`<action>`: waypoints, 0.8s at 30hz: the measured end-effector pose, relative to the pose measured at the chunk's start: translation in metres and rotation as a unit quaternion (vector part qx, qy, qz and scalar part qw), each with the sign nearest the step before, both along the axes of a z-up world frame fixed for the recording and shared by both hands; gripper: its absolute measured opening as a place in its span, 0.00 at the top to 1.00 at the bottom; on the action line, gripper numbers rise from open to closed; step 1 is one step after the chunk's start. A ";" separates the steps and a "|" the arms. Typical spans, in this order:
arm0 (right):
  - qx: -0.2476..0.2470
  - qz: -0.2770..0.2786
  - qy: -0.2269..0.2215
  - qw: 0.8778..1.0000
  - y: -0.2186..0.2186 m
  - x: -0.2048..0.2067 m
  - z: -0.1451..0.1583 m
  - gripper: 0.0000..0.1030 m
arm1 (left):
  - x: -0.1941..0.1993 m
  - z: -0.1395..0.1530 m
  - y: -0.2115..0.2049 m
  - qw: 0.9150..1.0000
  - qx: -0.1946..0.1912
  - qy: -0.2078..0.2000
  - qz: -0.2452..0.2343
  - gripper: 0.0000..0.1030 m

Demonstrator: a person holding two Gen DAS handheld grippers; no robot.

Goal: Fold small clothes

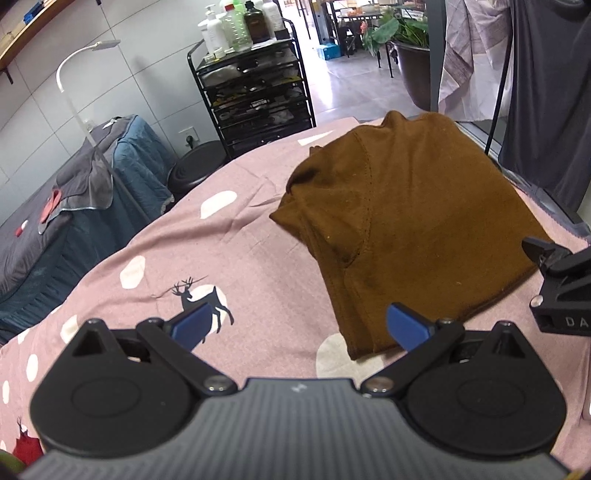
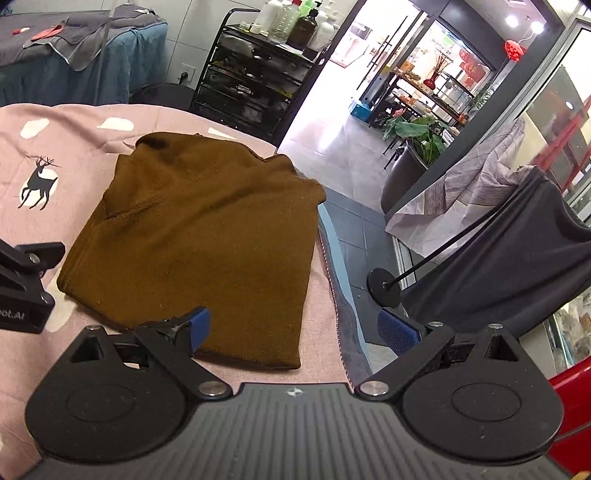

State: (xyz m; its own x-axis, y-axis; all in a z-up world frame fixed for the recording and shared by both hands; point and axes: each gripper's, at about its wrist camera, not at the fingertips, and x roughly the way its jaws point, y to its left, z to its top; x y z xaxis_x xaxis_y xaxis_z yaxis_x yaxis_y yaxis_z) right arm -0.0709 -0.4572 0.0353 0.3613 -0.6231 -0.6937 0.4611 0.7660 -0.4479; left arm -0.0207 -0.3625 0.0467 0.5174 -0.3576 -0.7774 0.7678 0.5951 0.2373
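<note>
A brown knit top point(image 1: 406, 221) lay folded into a compact bundle on the worktop, which was covered by a pink sheet point(image 1: 221, 240) printed with white spots and a black deer point(image 1: 201, 299). The left hand-held gripper point(image 1: 299, 326) hovered near the top's nearest hem, its blue-padded fingers point(image 1: 406, 326) spread wide and holding nothing, one finger over the hem corner. The right hand-held gripper point(image 2: 295, 328) sat at the top's other near corner, likewise released and empty, with one finger point(image 2: 197, 328) above the fabric and the other past the worktop edge. Beyond the top stood a black drawer cart point(image 1: 255, 96) carrying bottles point(image 1: 236, 26)
</note>
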 end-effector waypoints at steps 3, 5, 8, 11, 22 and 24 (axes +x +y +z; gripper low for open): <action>0.000 0.000 0.002 1.000 0.000 -0.001 0.000 0.00 | -0.001 -0.001 -0.004 1.000 0.000 -0.001 -0.006 0.00; 0.000 -0.003 0.002 1.000 -0.001 -0.002 0.000 0.00 | -0.003 -0.001 -0.005 1.000 0.001 -0.004 -0.006 0.00; 0.001 -0.004 0.002 1.000 -0.003 -0.002 0.000 0.00 | -0.002 0.000 -0.006 1.000 -0.002 -0.002 -0.003 0.00; 0.004 -0.004 0.002 1.000 -0.003 -0.002 0.000 0.00 | -0.002 0.000 -0.006 1.000 0.000 -0.002 -0.002 0.00; 0.009 0.016 0.008 1.000 0.003 -0.001 0.002 0.00 | -0.004 -0.002 -0.004 1.000 0.003 -0.011 -0.018 0.00; 0.013 0.021 0.010 1.000 0.004 -0.001 0.003 0.00 | -0.005 -0.002 -0.003 1.000 0.003 -0.014 -0.020 0.00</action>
